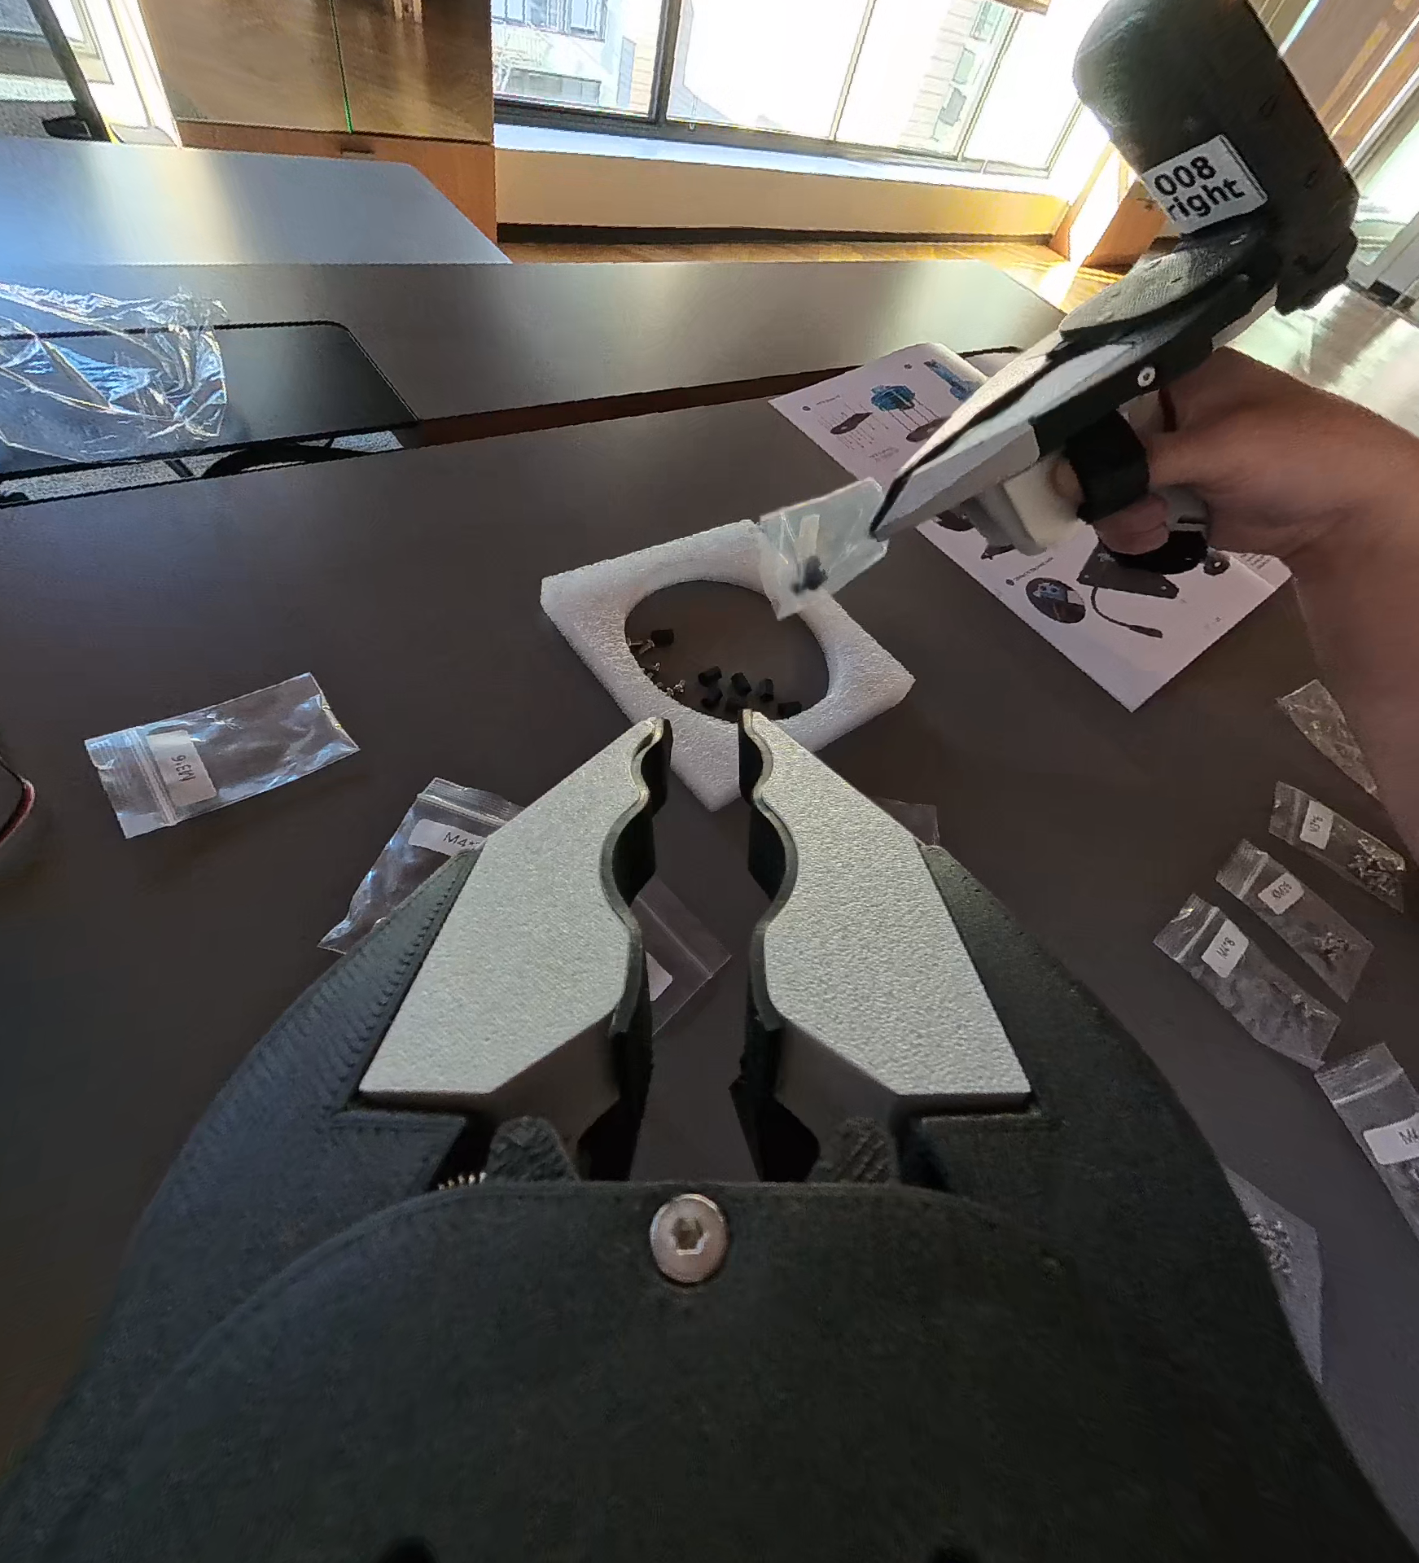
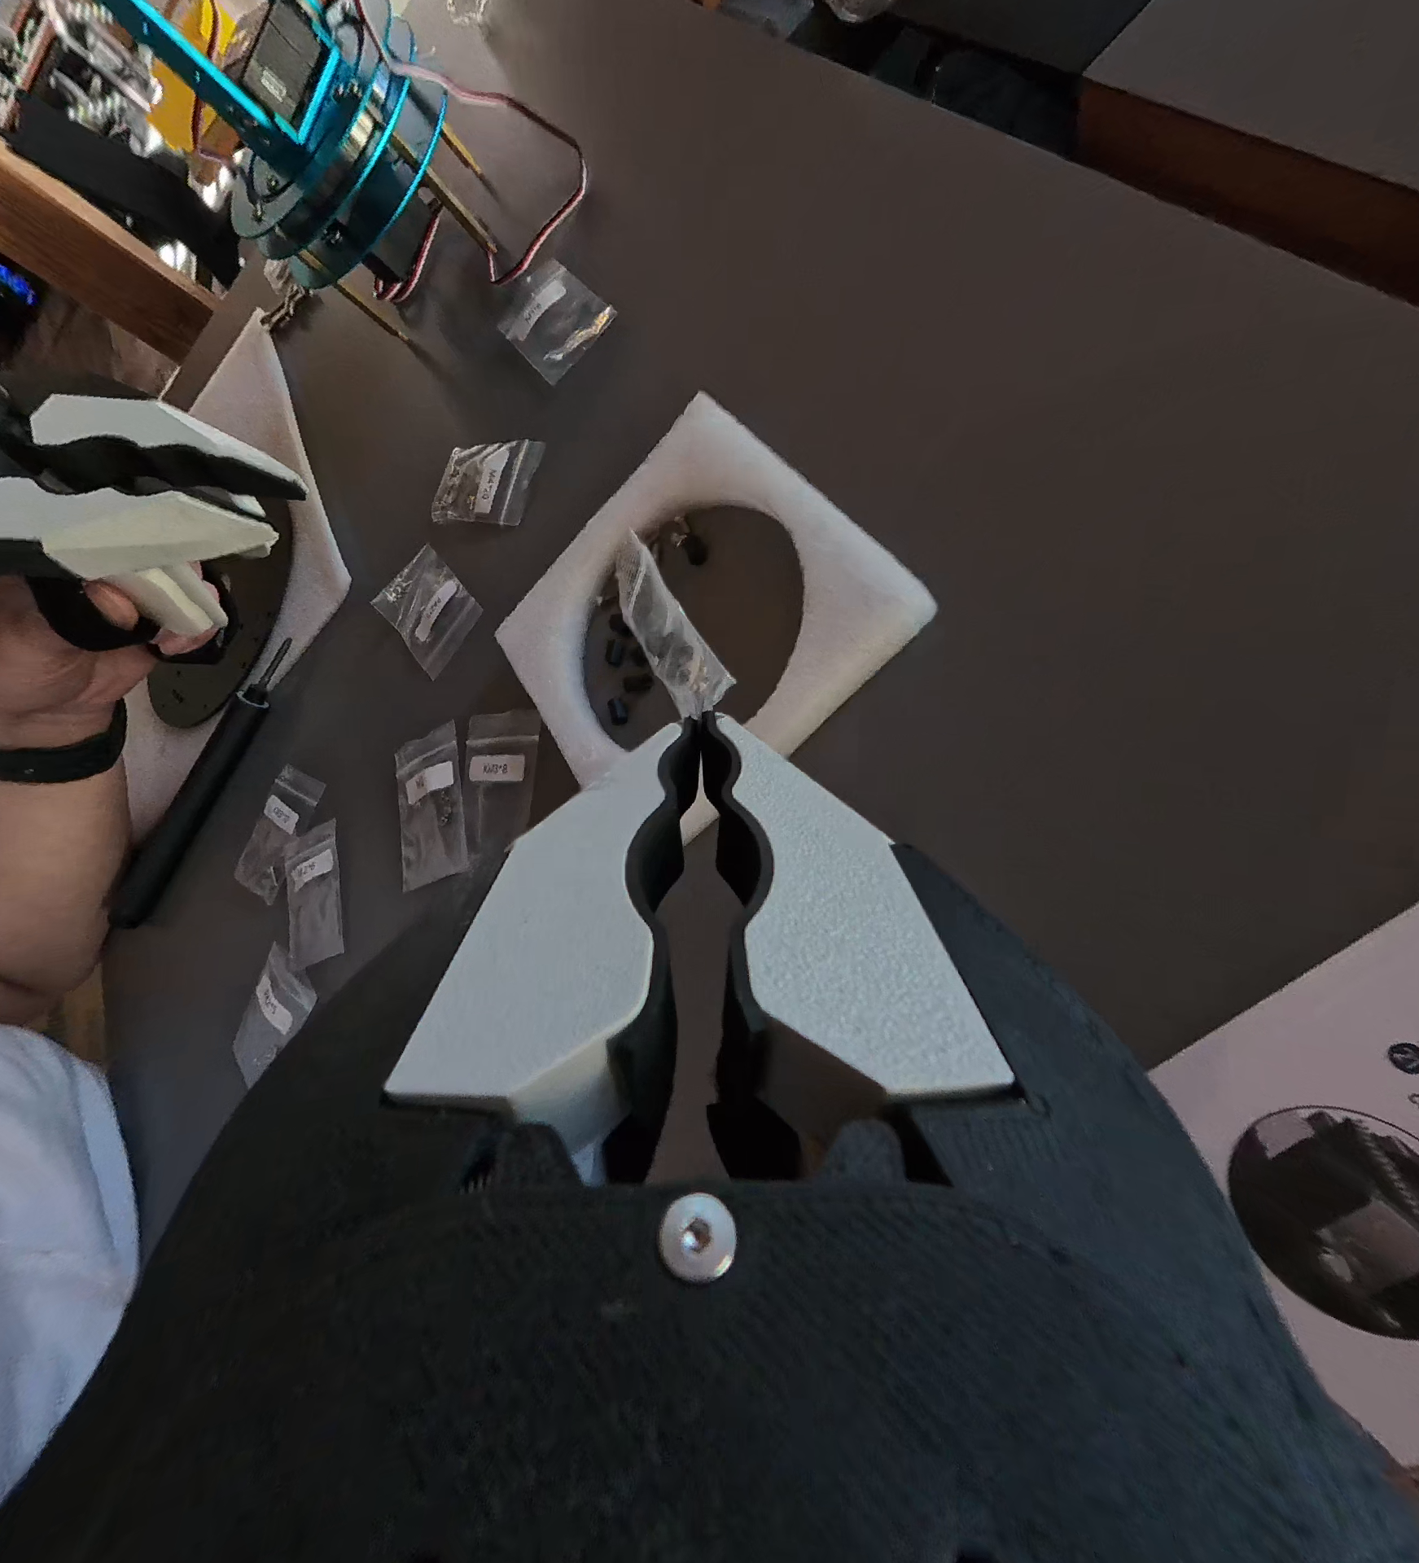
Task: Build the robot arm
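Observation:
My right gripper (image 2: 701,721) is shut on the corner of a small clear zip bag (image 2: 670,630) with dark small parts in it. It holds the bag, tilted, above a white foam square (image 2: 858,584) with a round hole. The right gripper (image 1: 882,526) and the bag (image 1: 816,554) also show in the left wrist view, over the foam's (image 1: 596,596) far side. Small black parts (image 1: 739,683) and a few screws lie loose inside the hole. My left gripper (image 1: 704,734) is slightly open and empty, just above the foam's near edge; it also shows in the right wrist view (image 2: 270,512).
Several small labelled zip bags of screws lie on the dark table (image 1: 215,753) (image 1: 1247,973) (image 2: 427,609). An instruction sheet (image 1: 1112,626) lies at the right. A blue metal assembly with wires (image 2: 325,144), a black screwdriver (image 2: 190,812) and crumpled clear plastic (image 1: 71,364) are nearby. About 15 cm separates my left fingertips from my right. To reach the black screwdriver (image 2: 190,812) in a straight line is about 25 cm for my left fingers, about 35 cm for my right.

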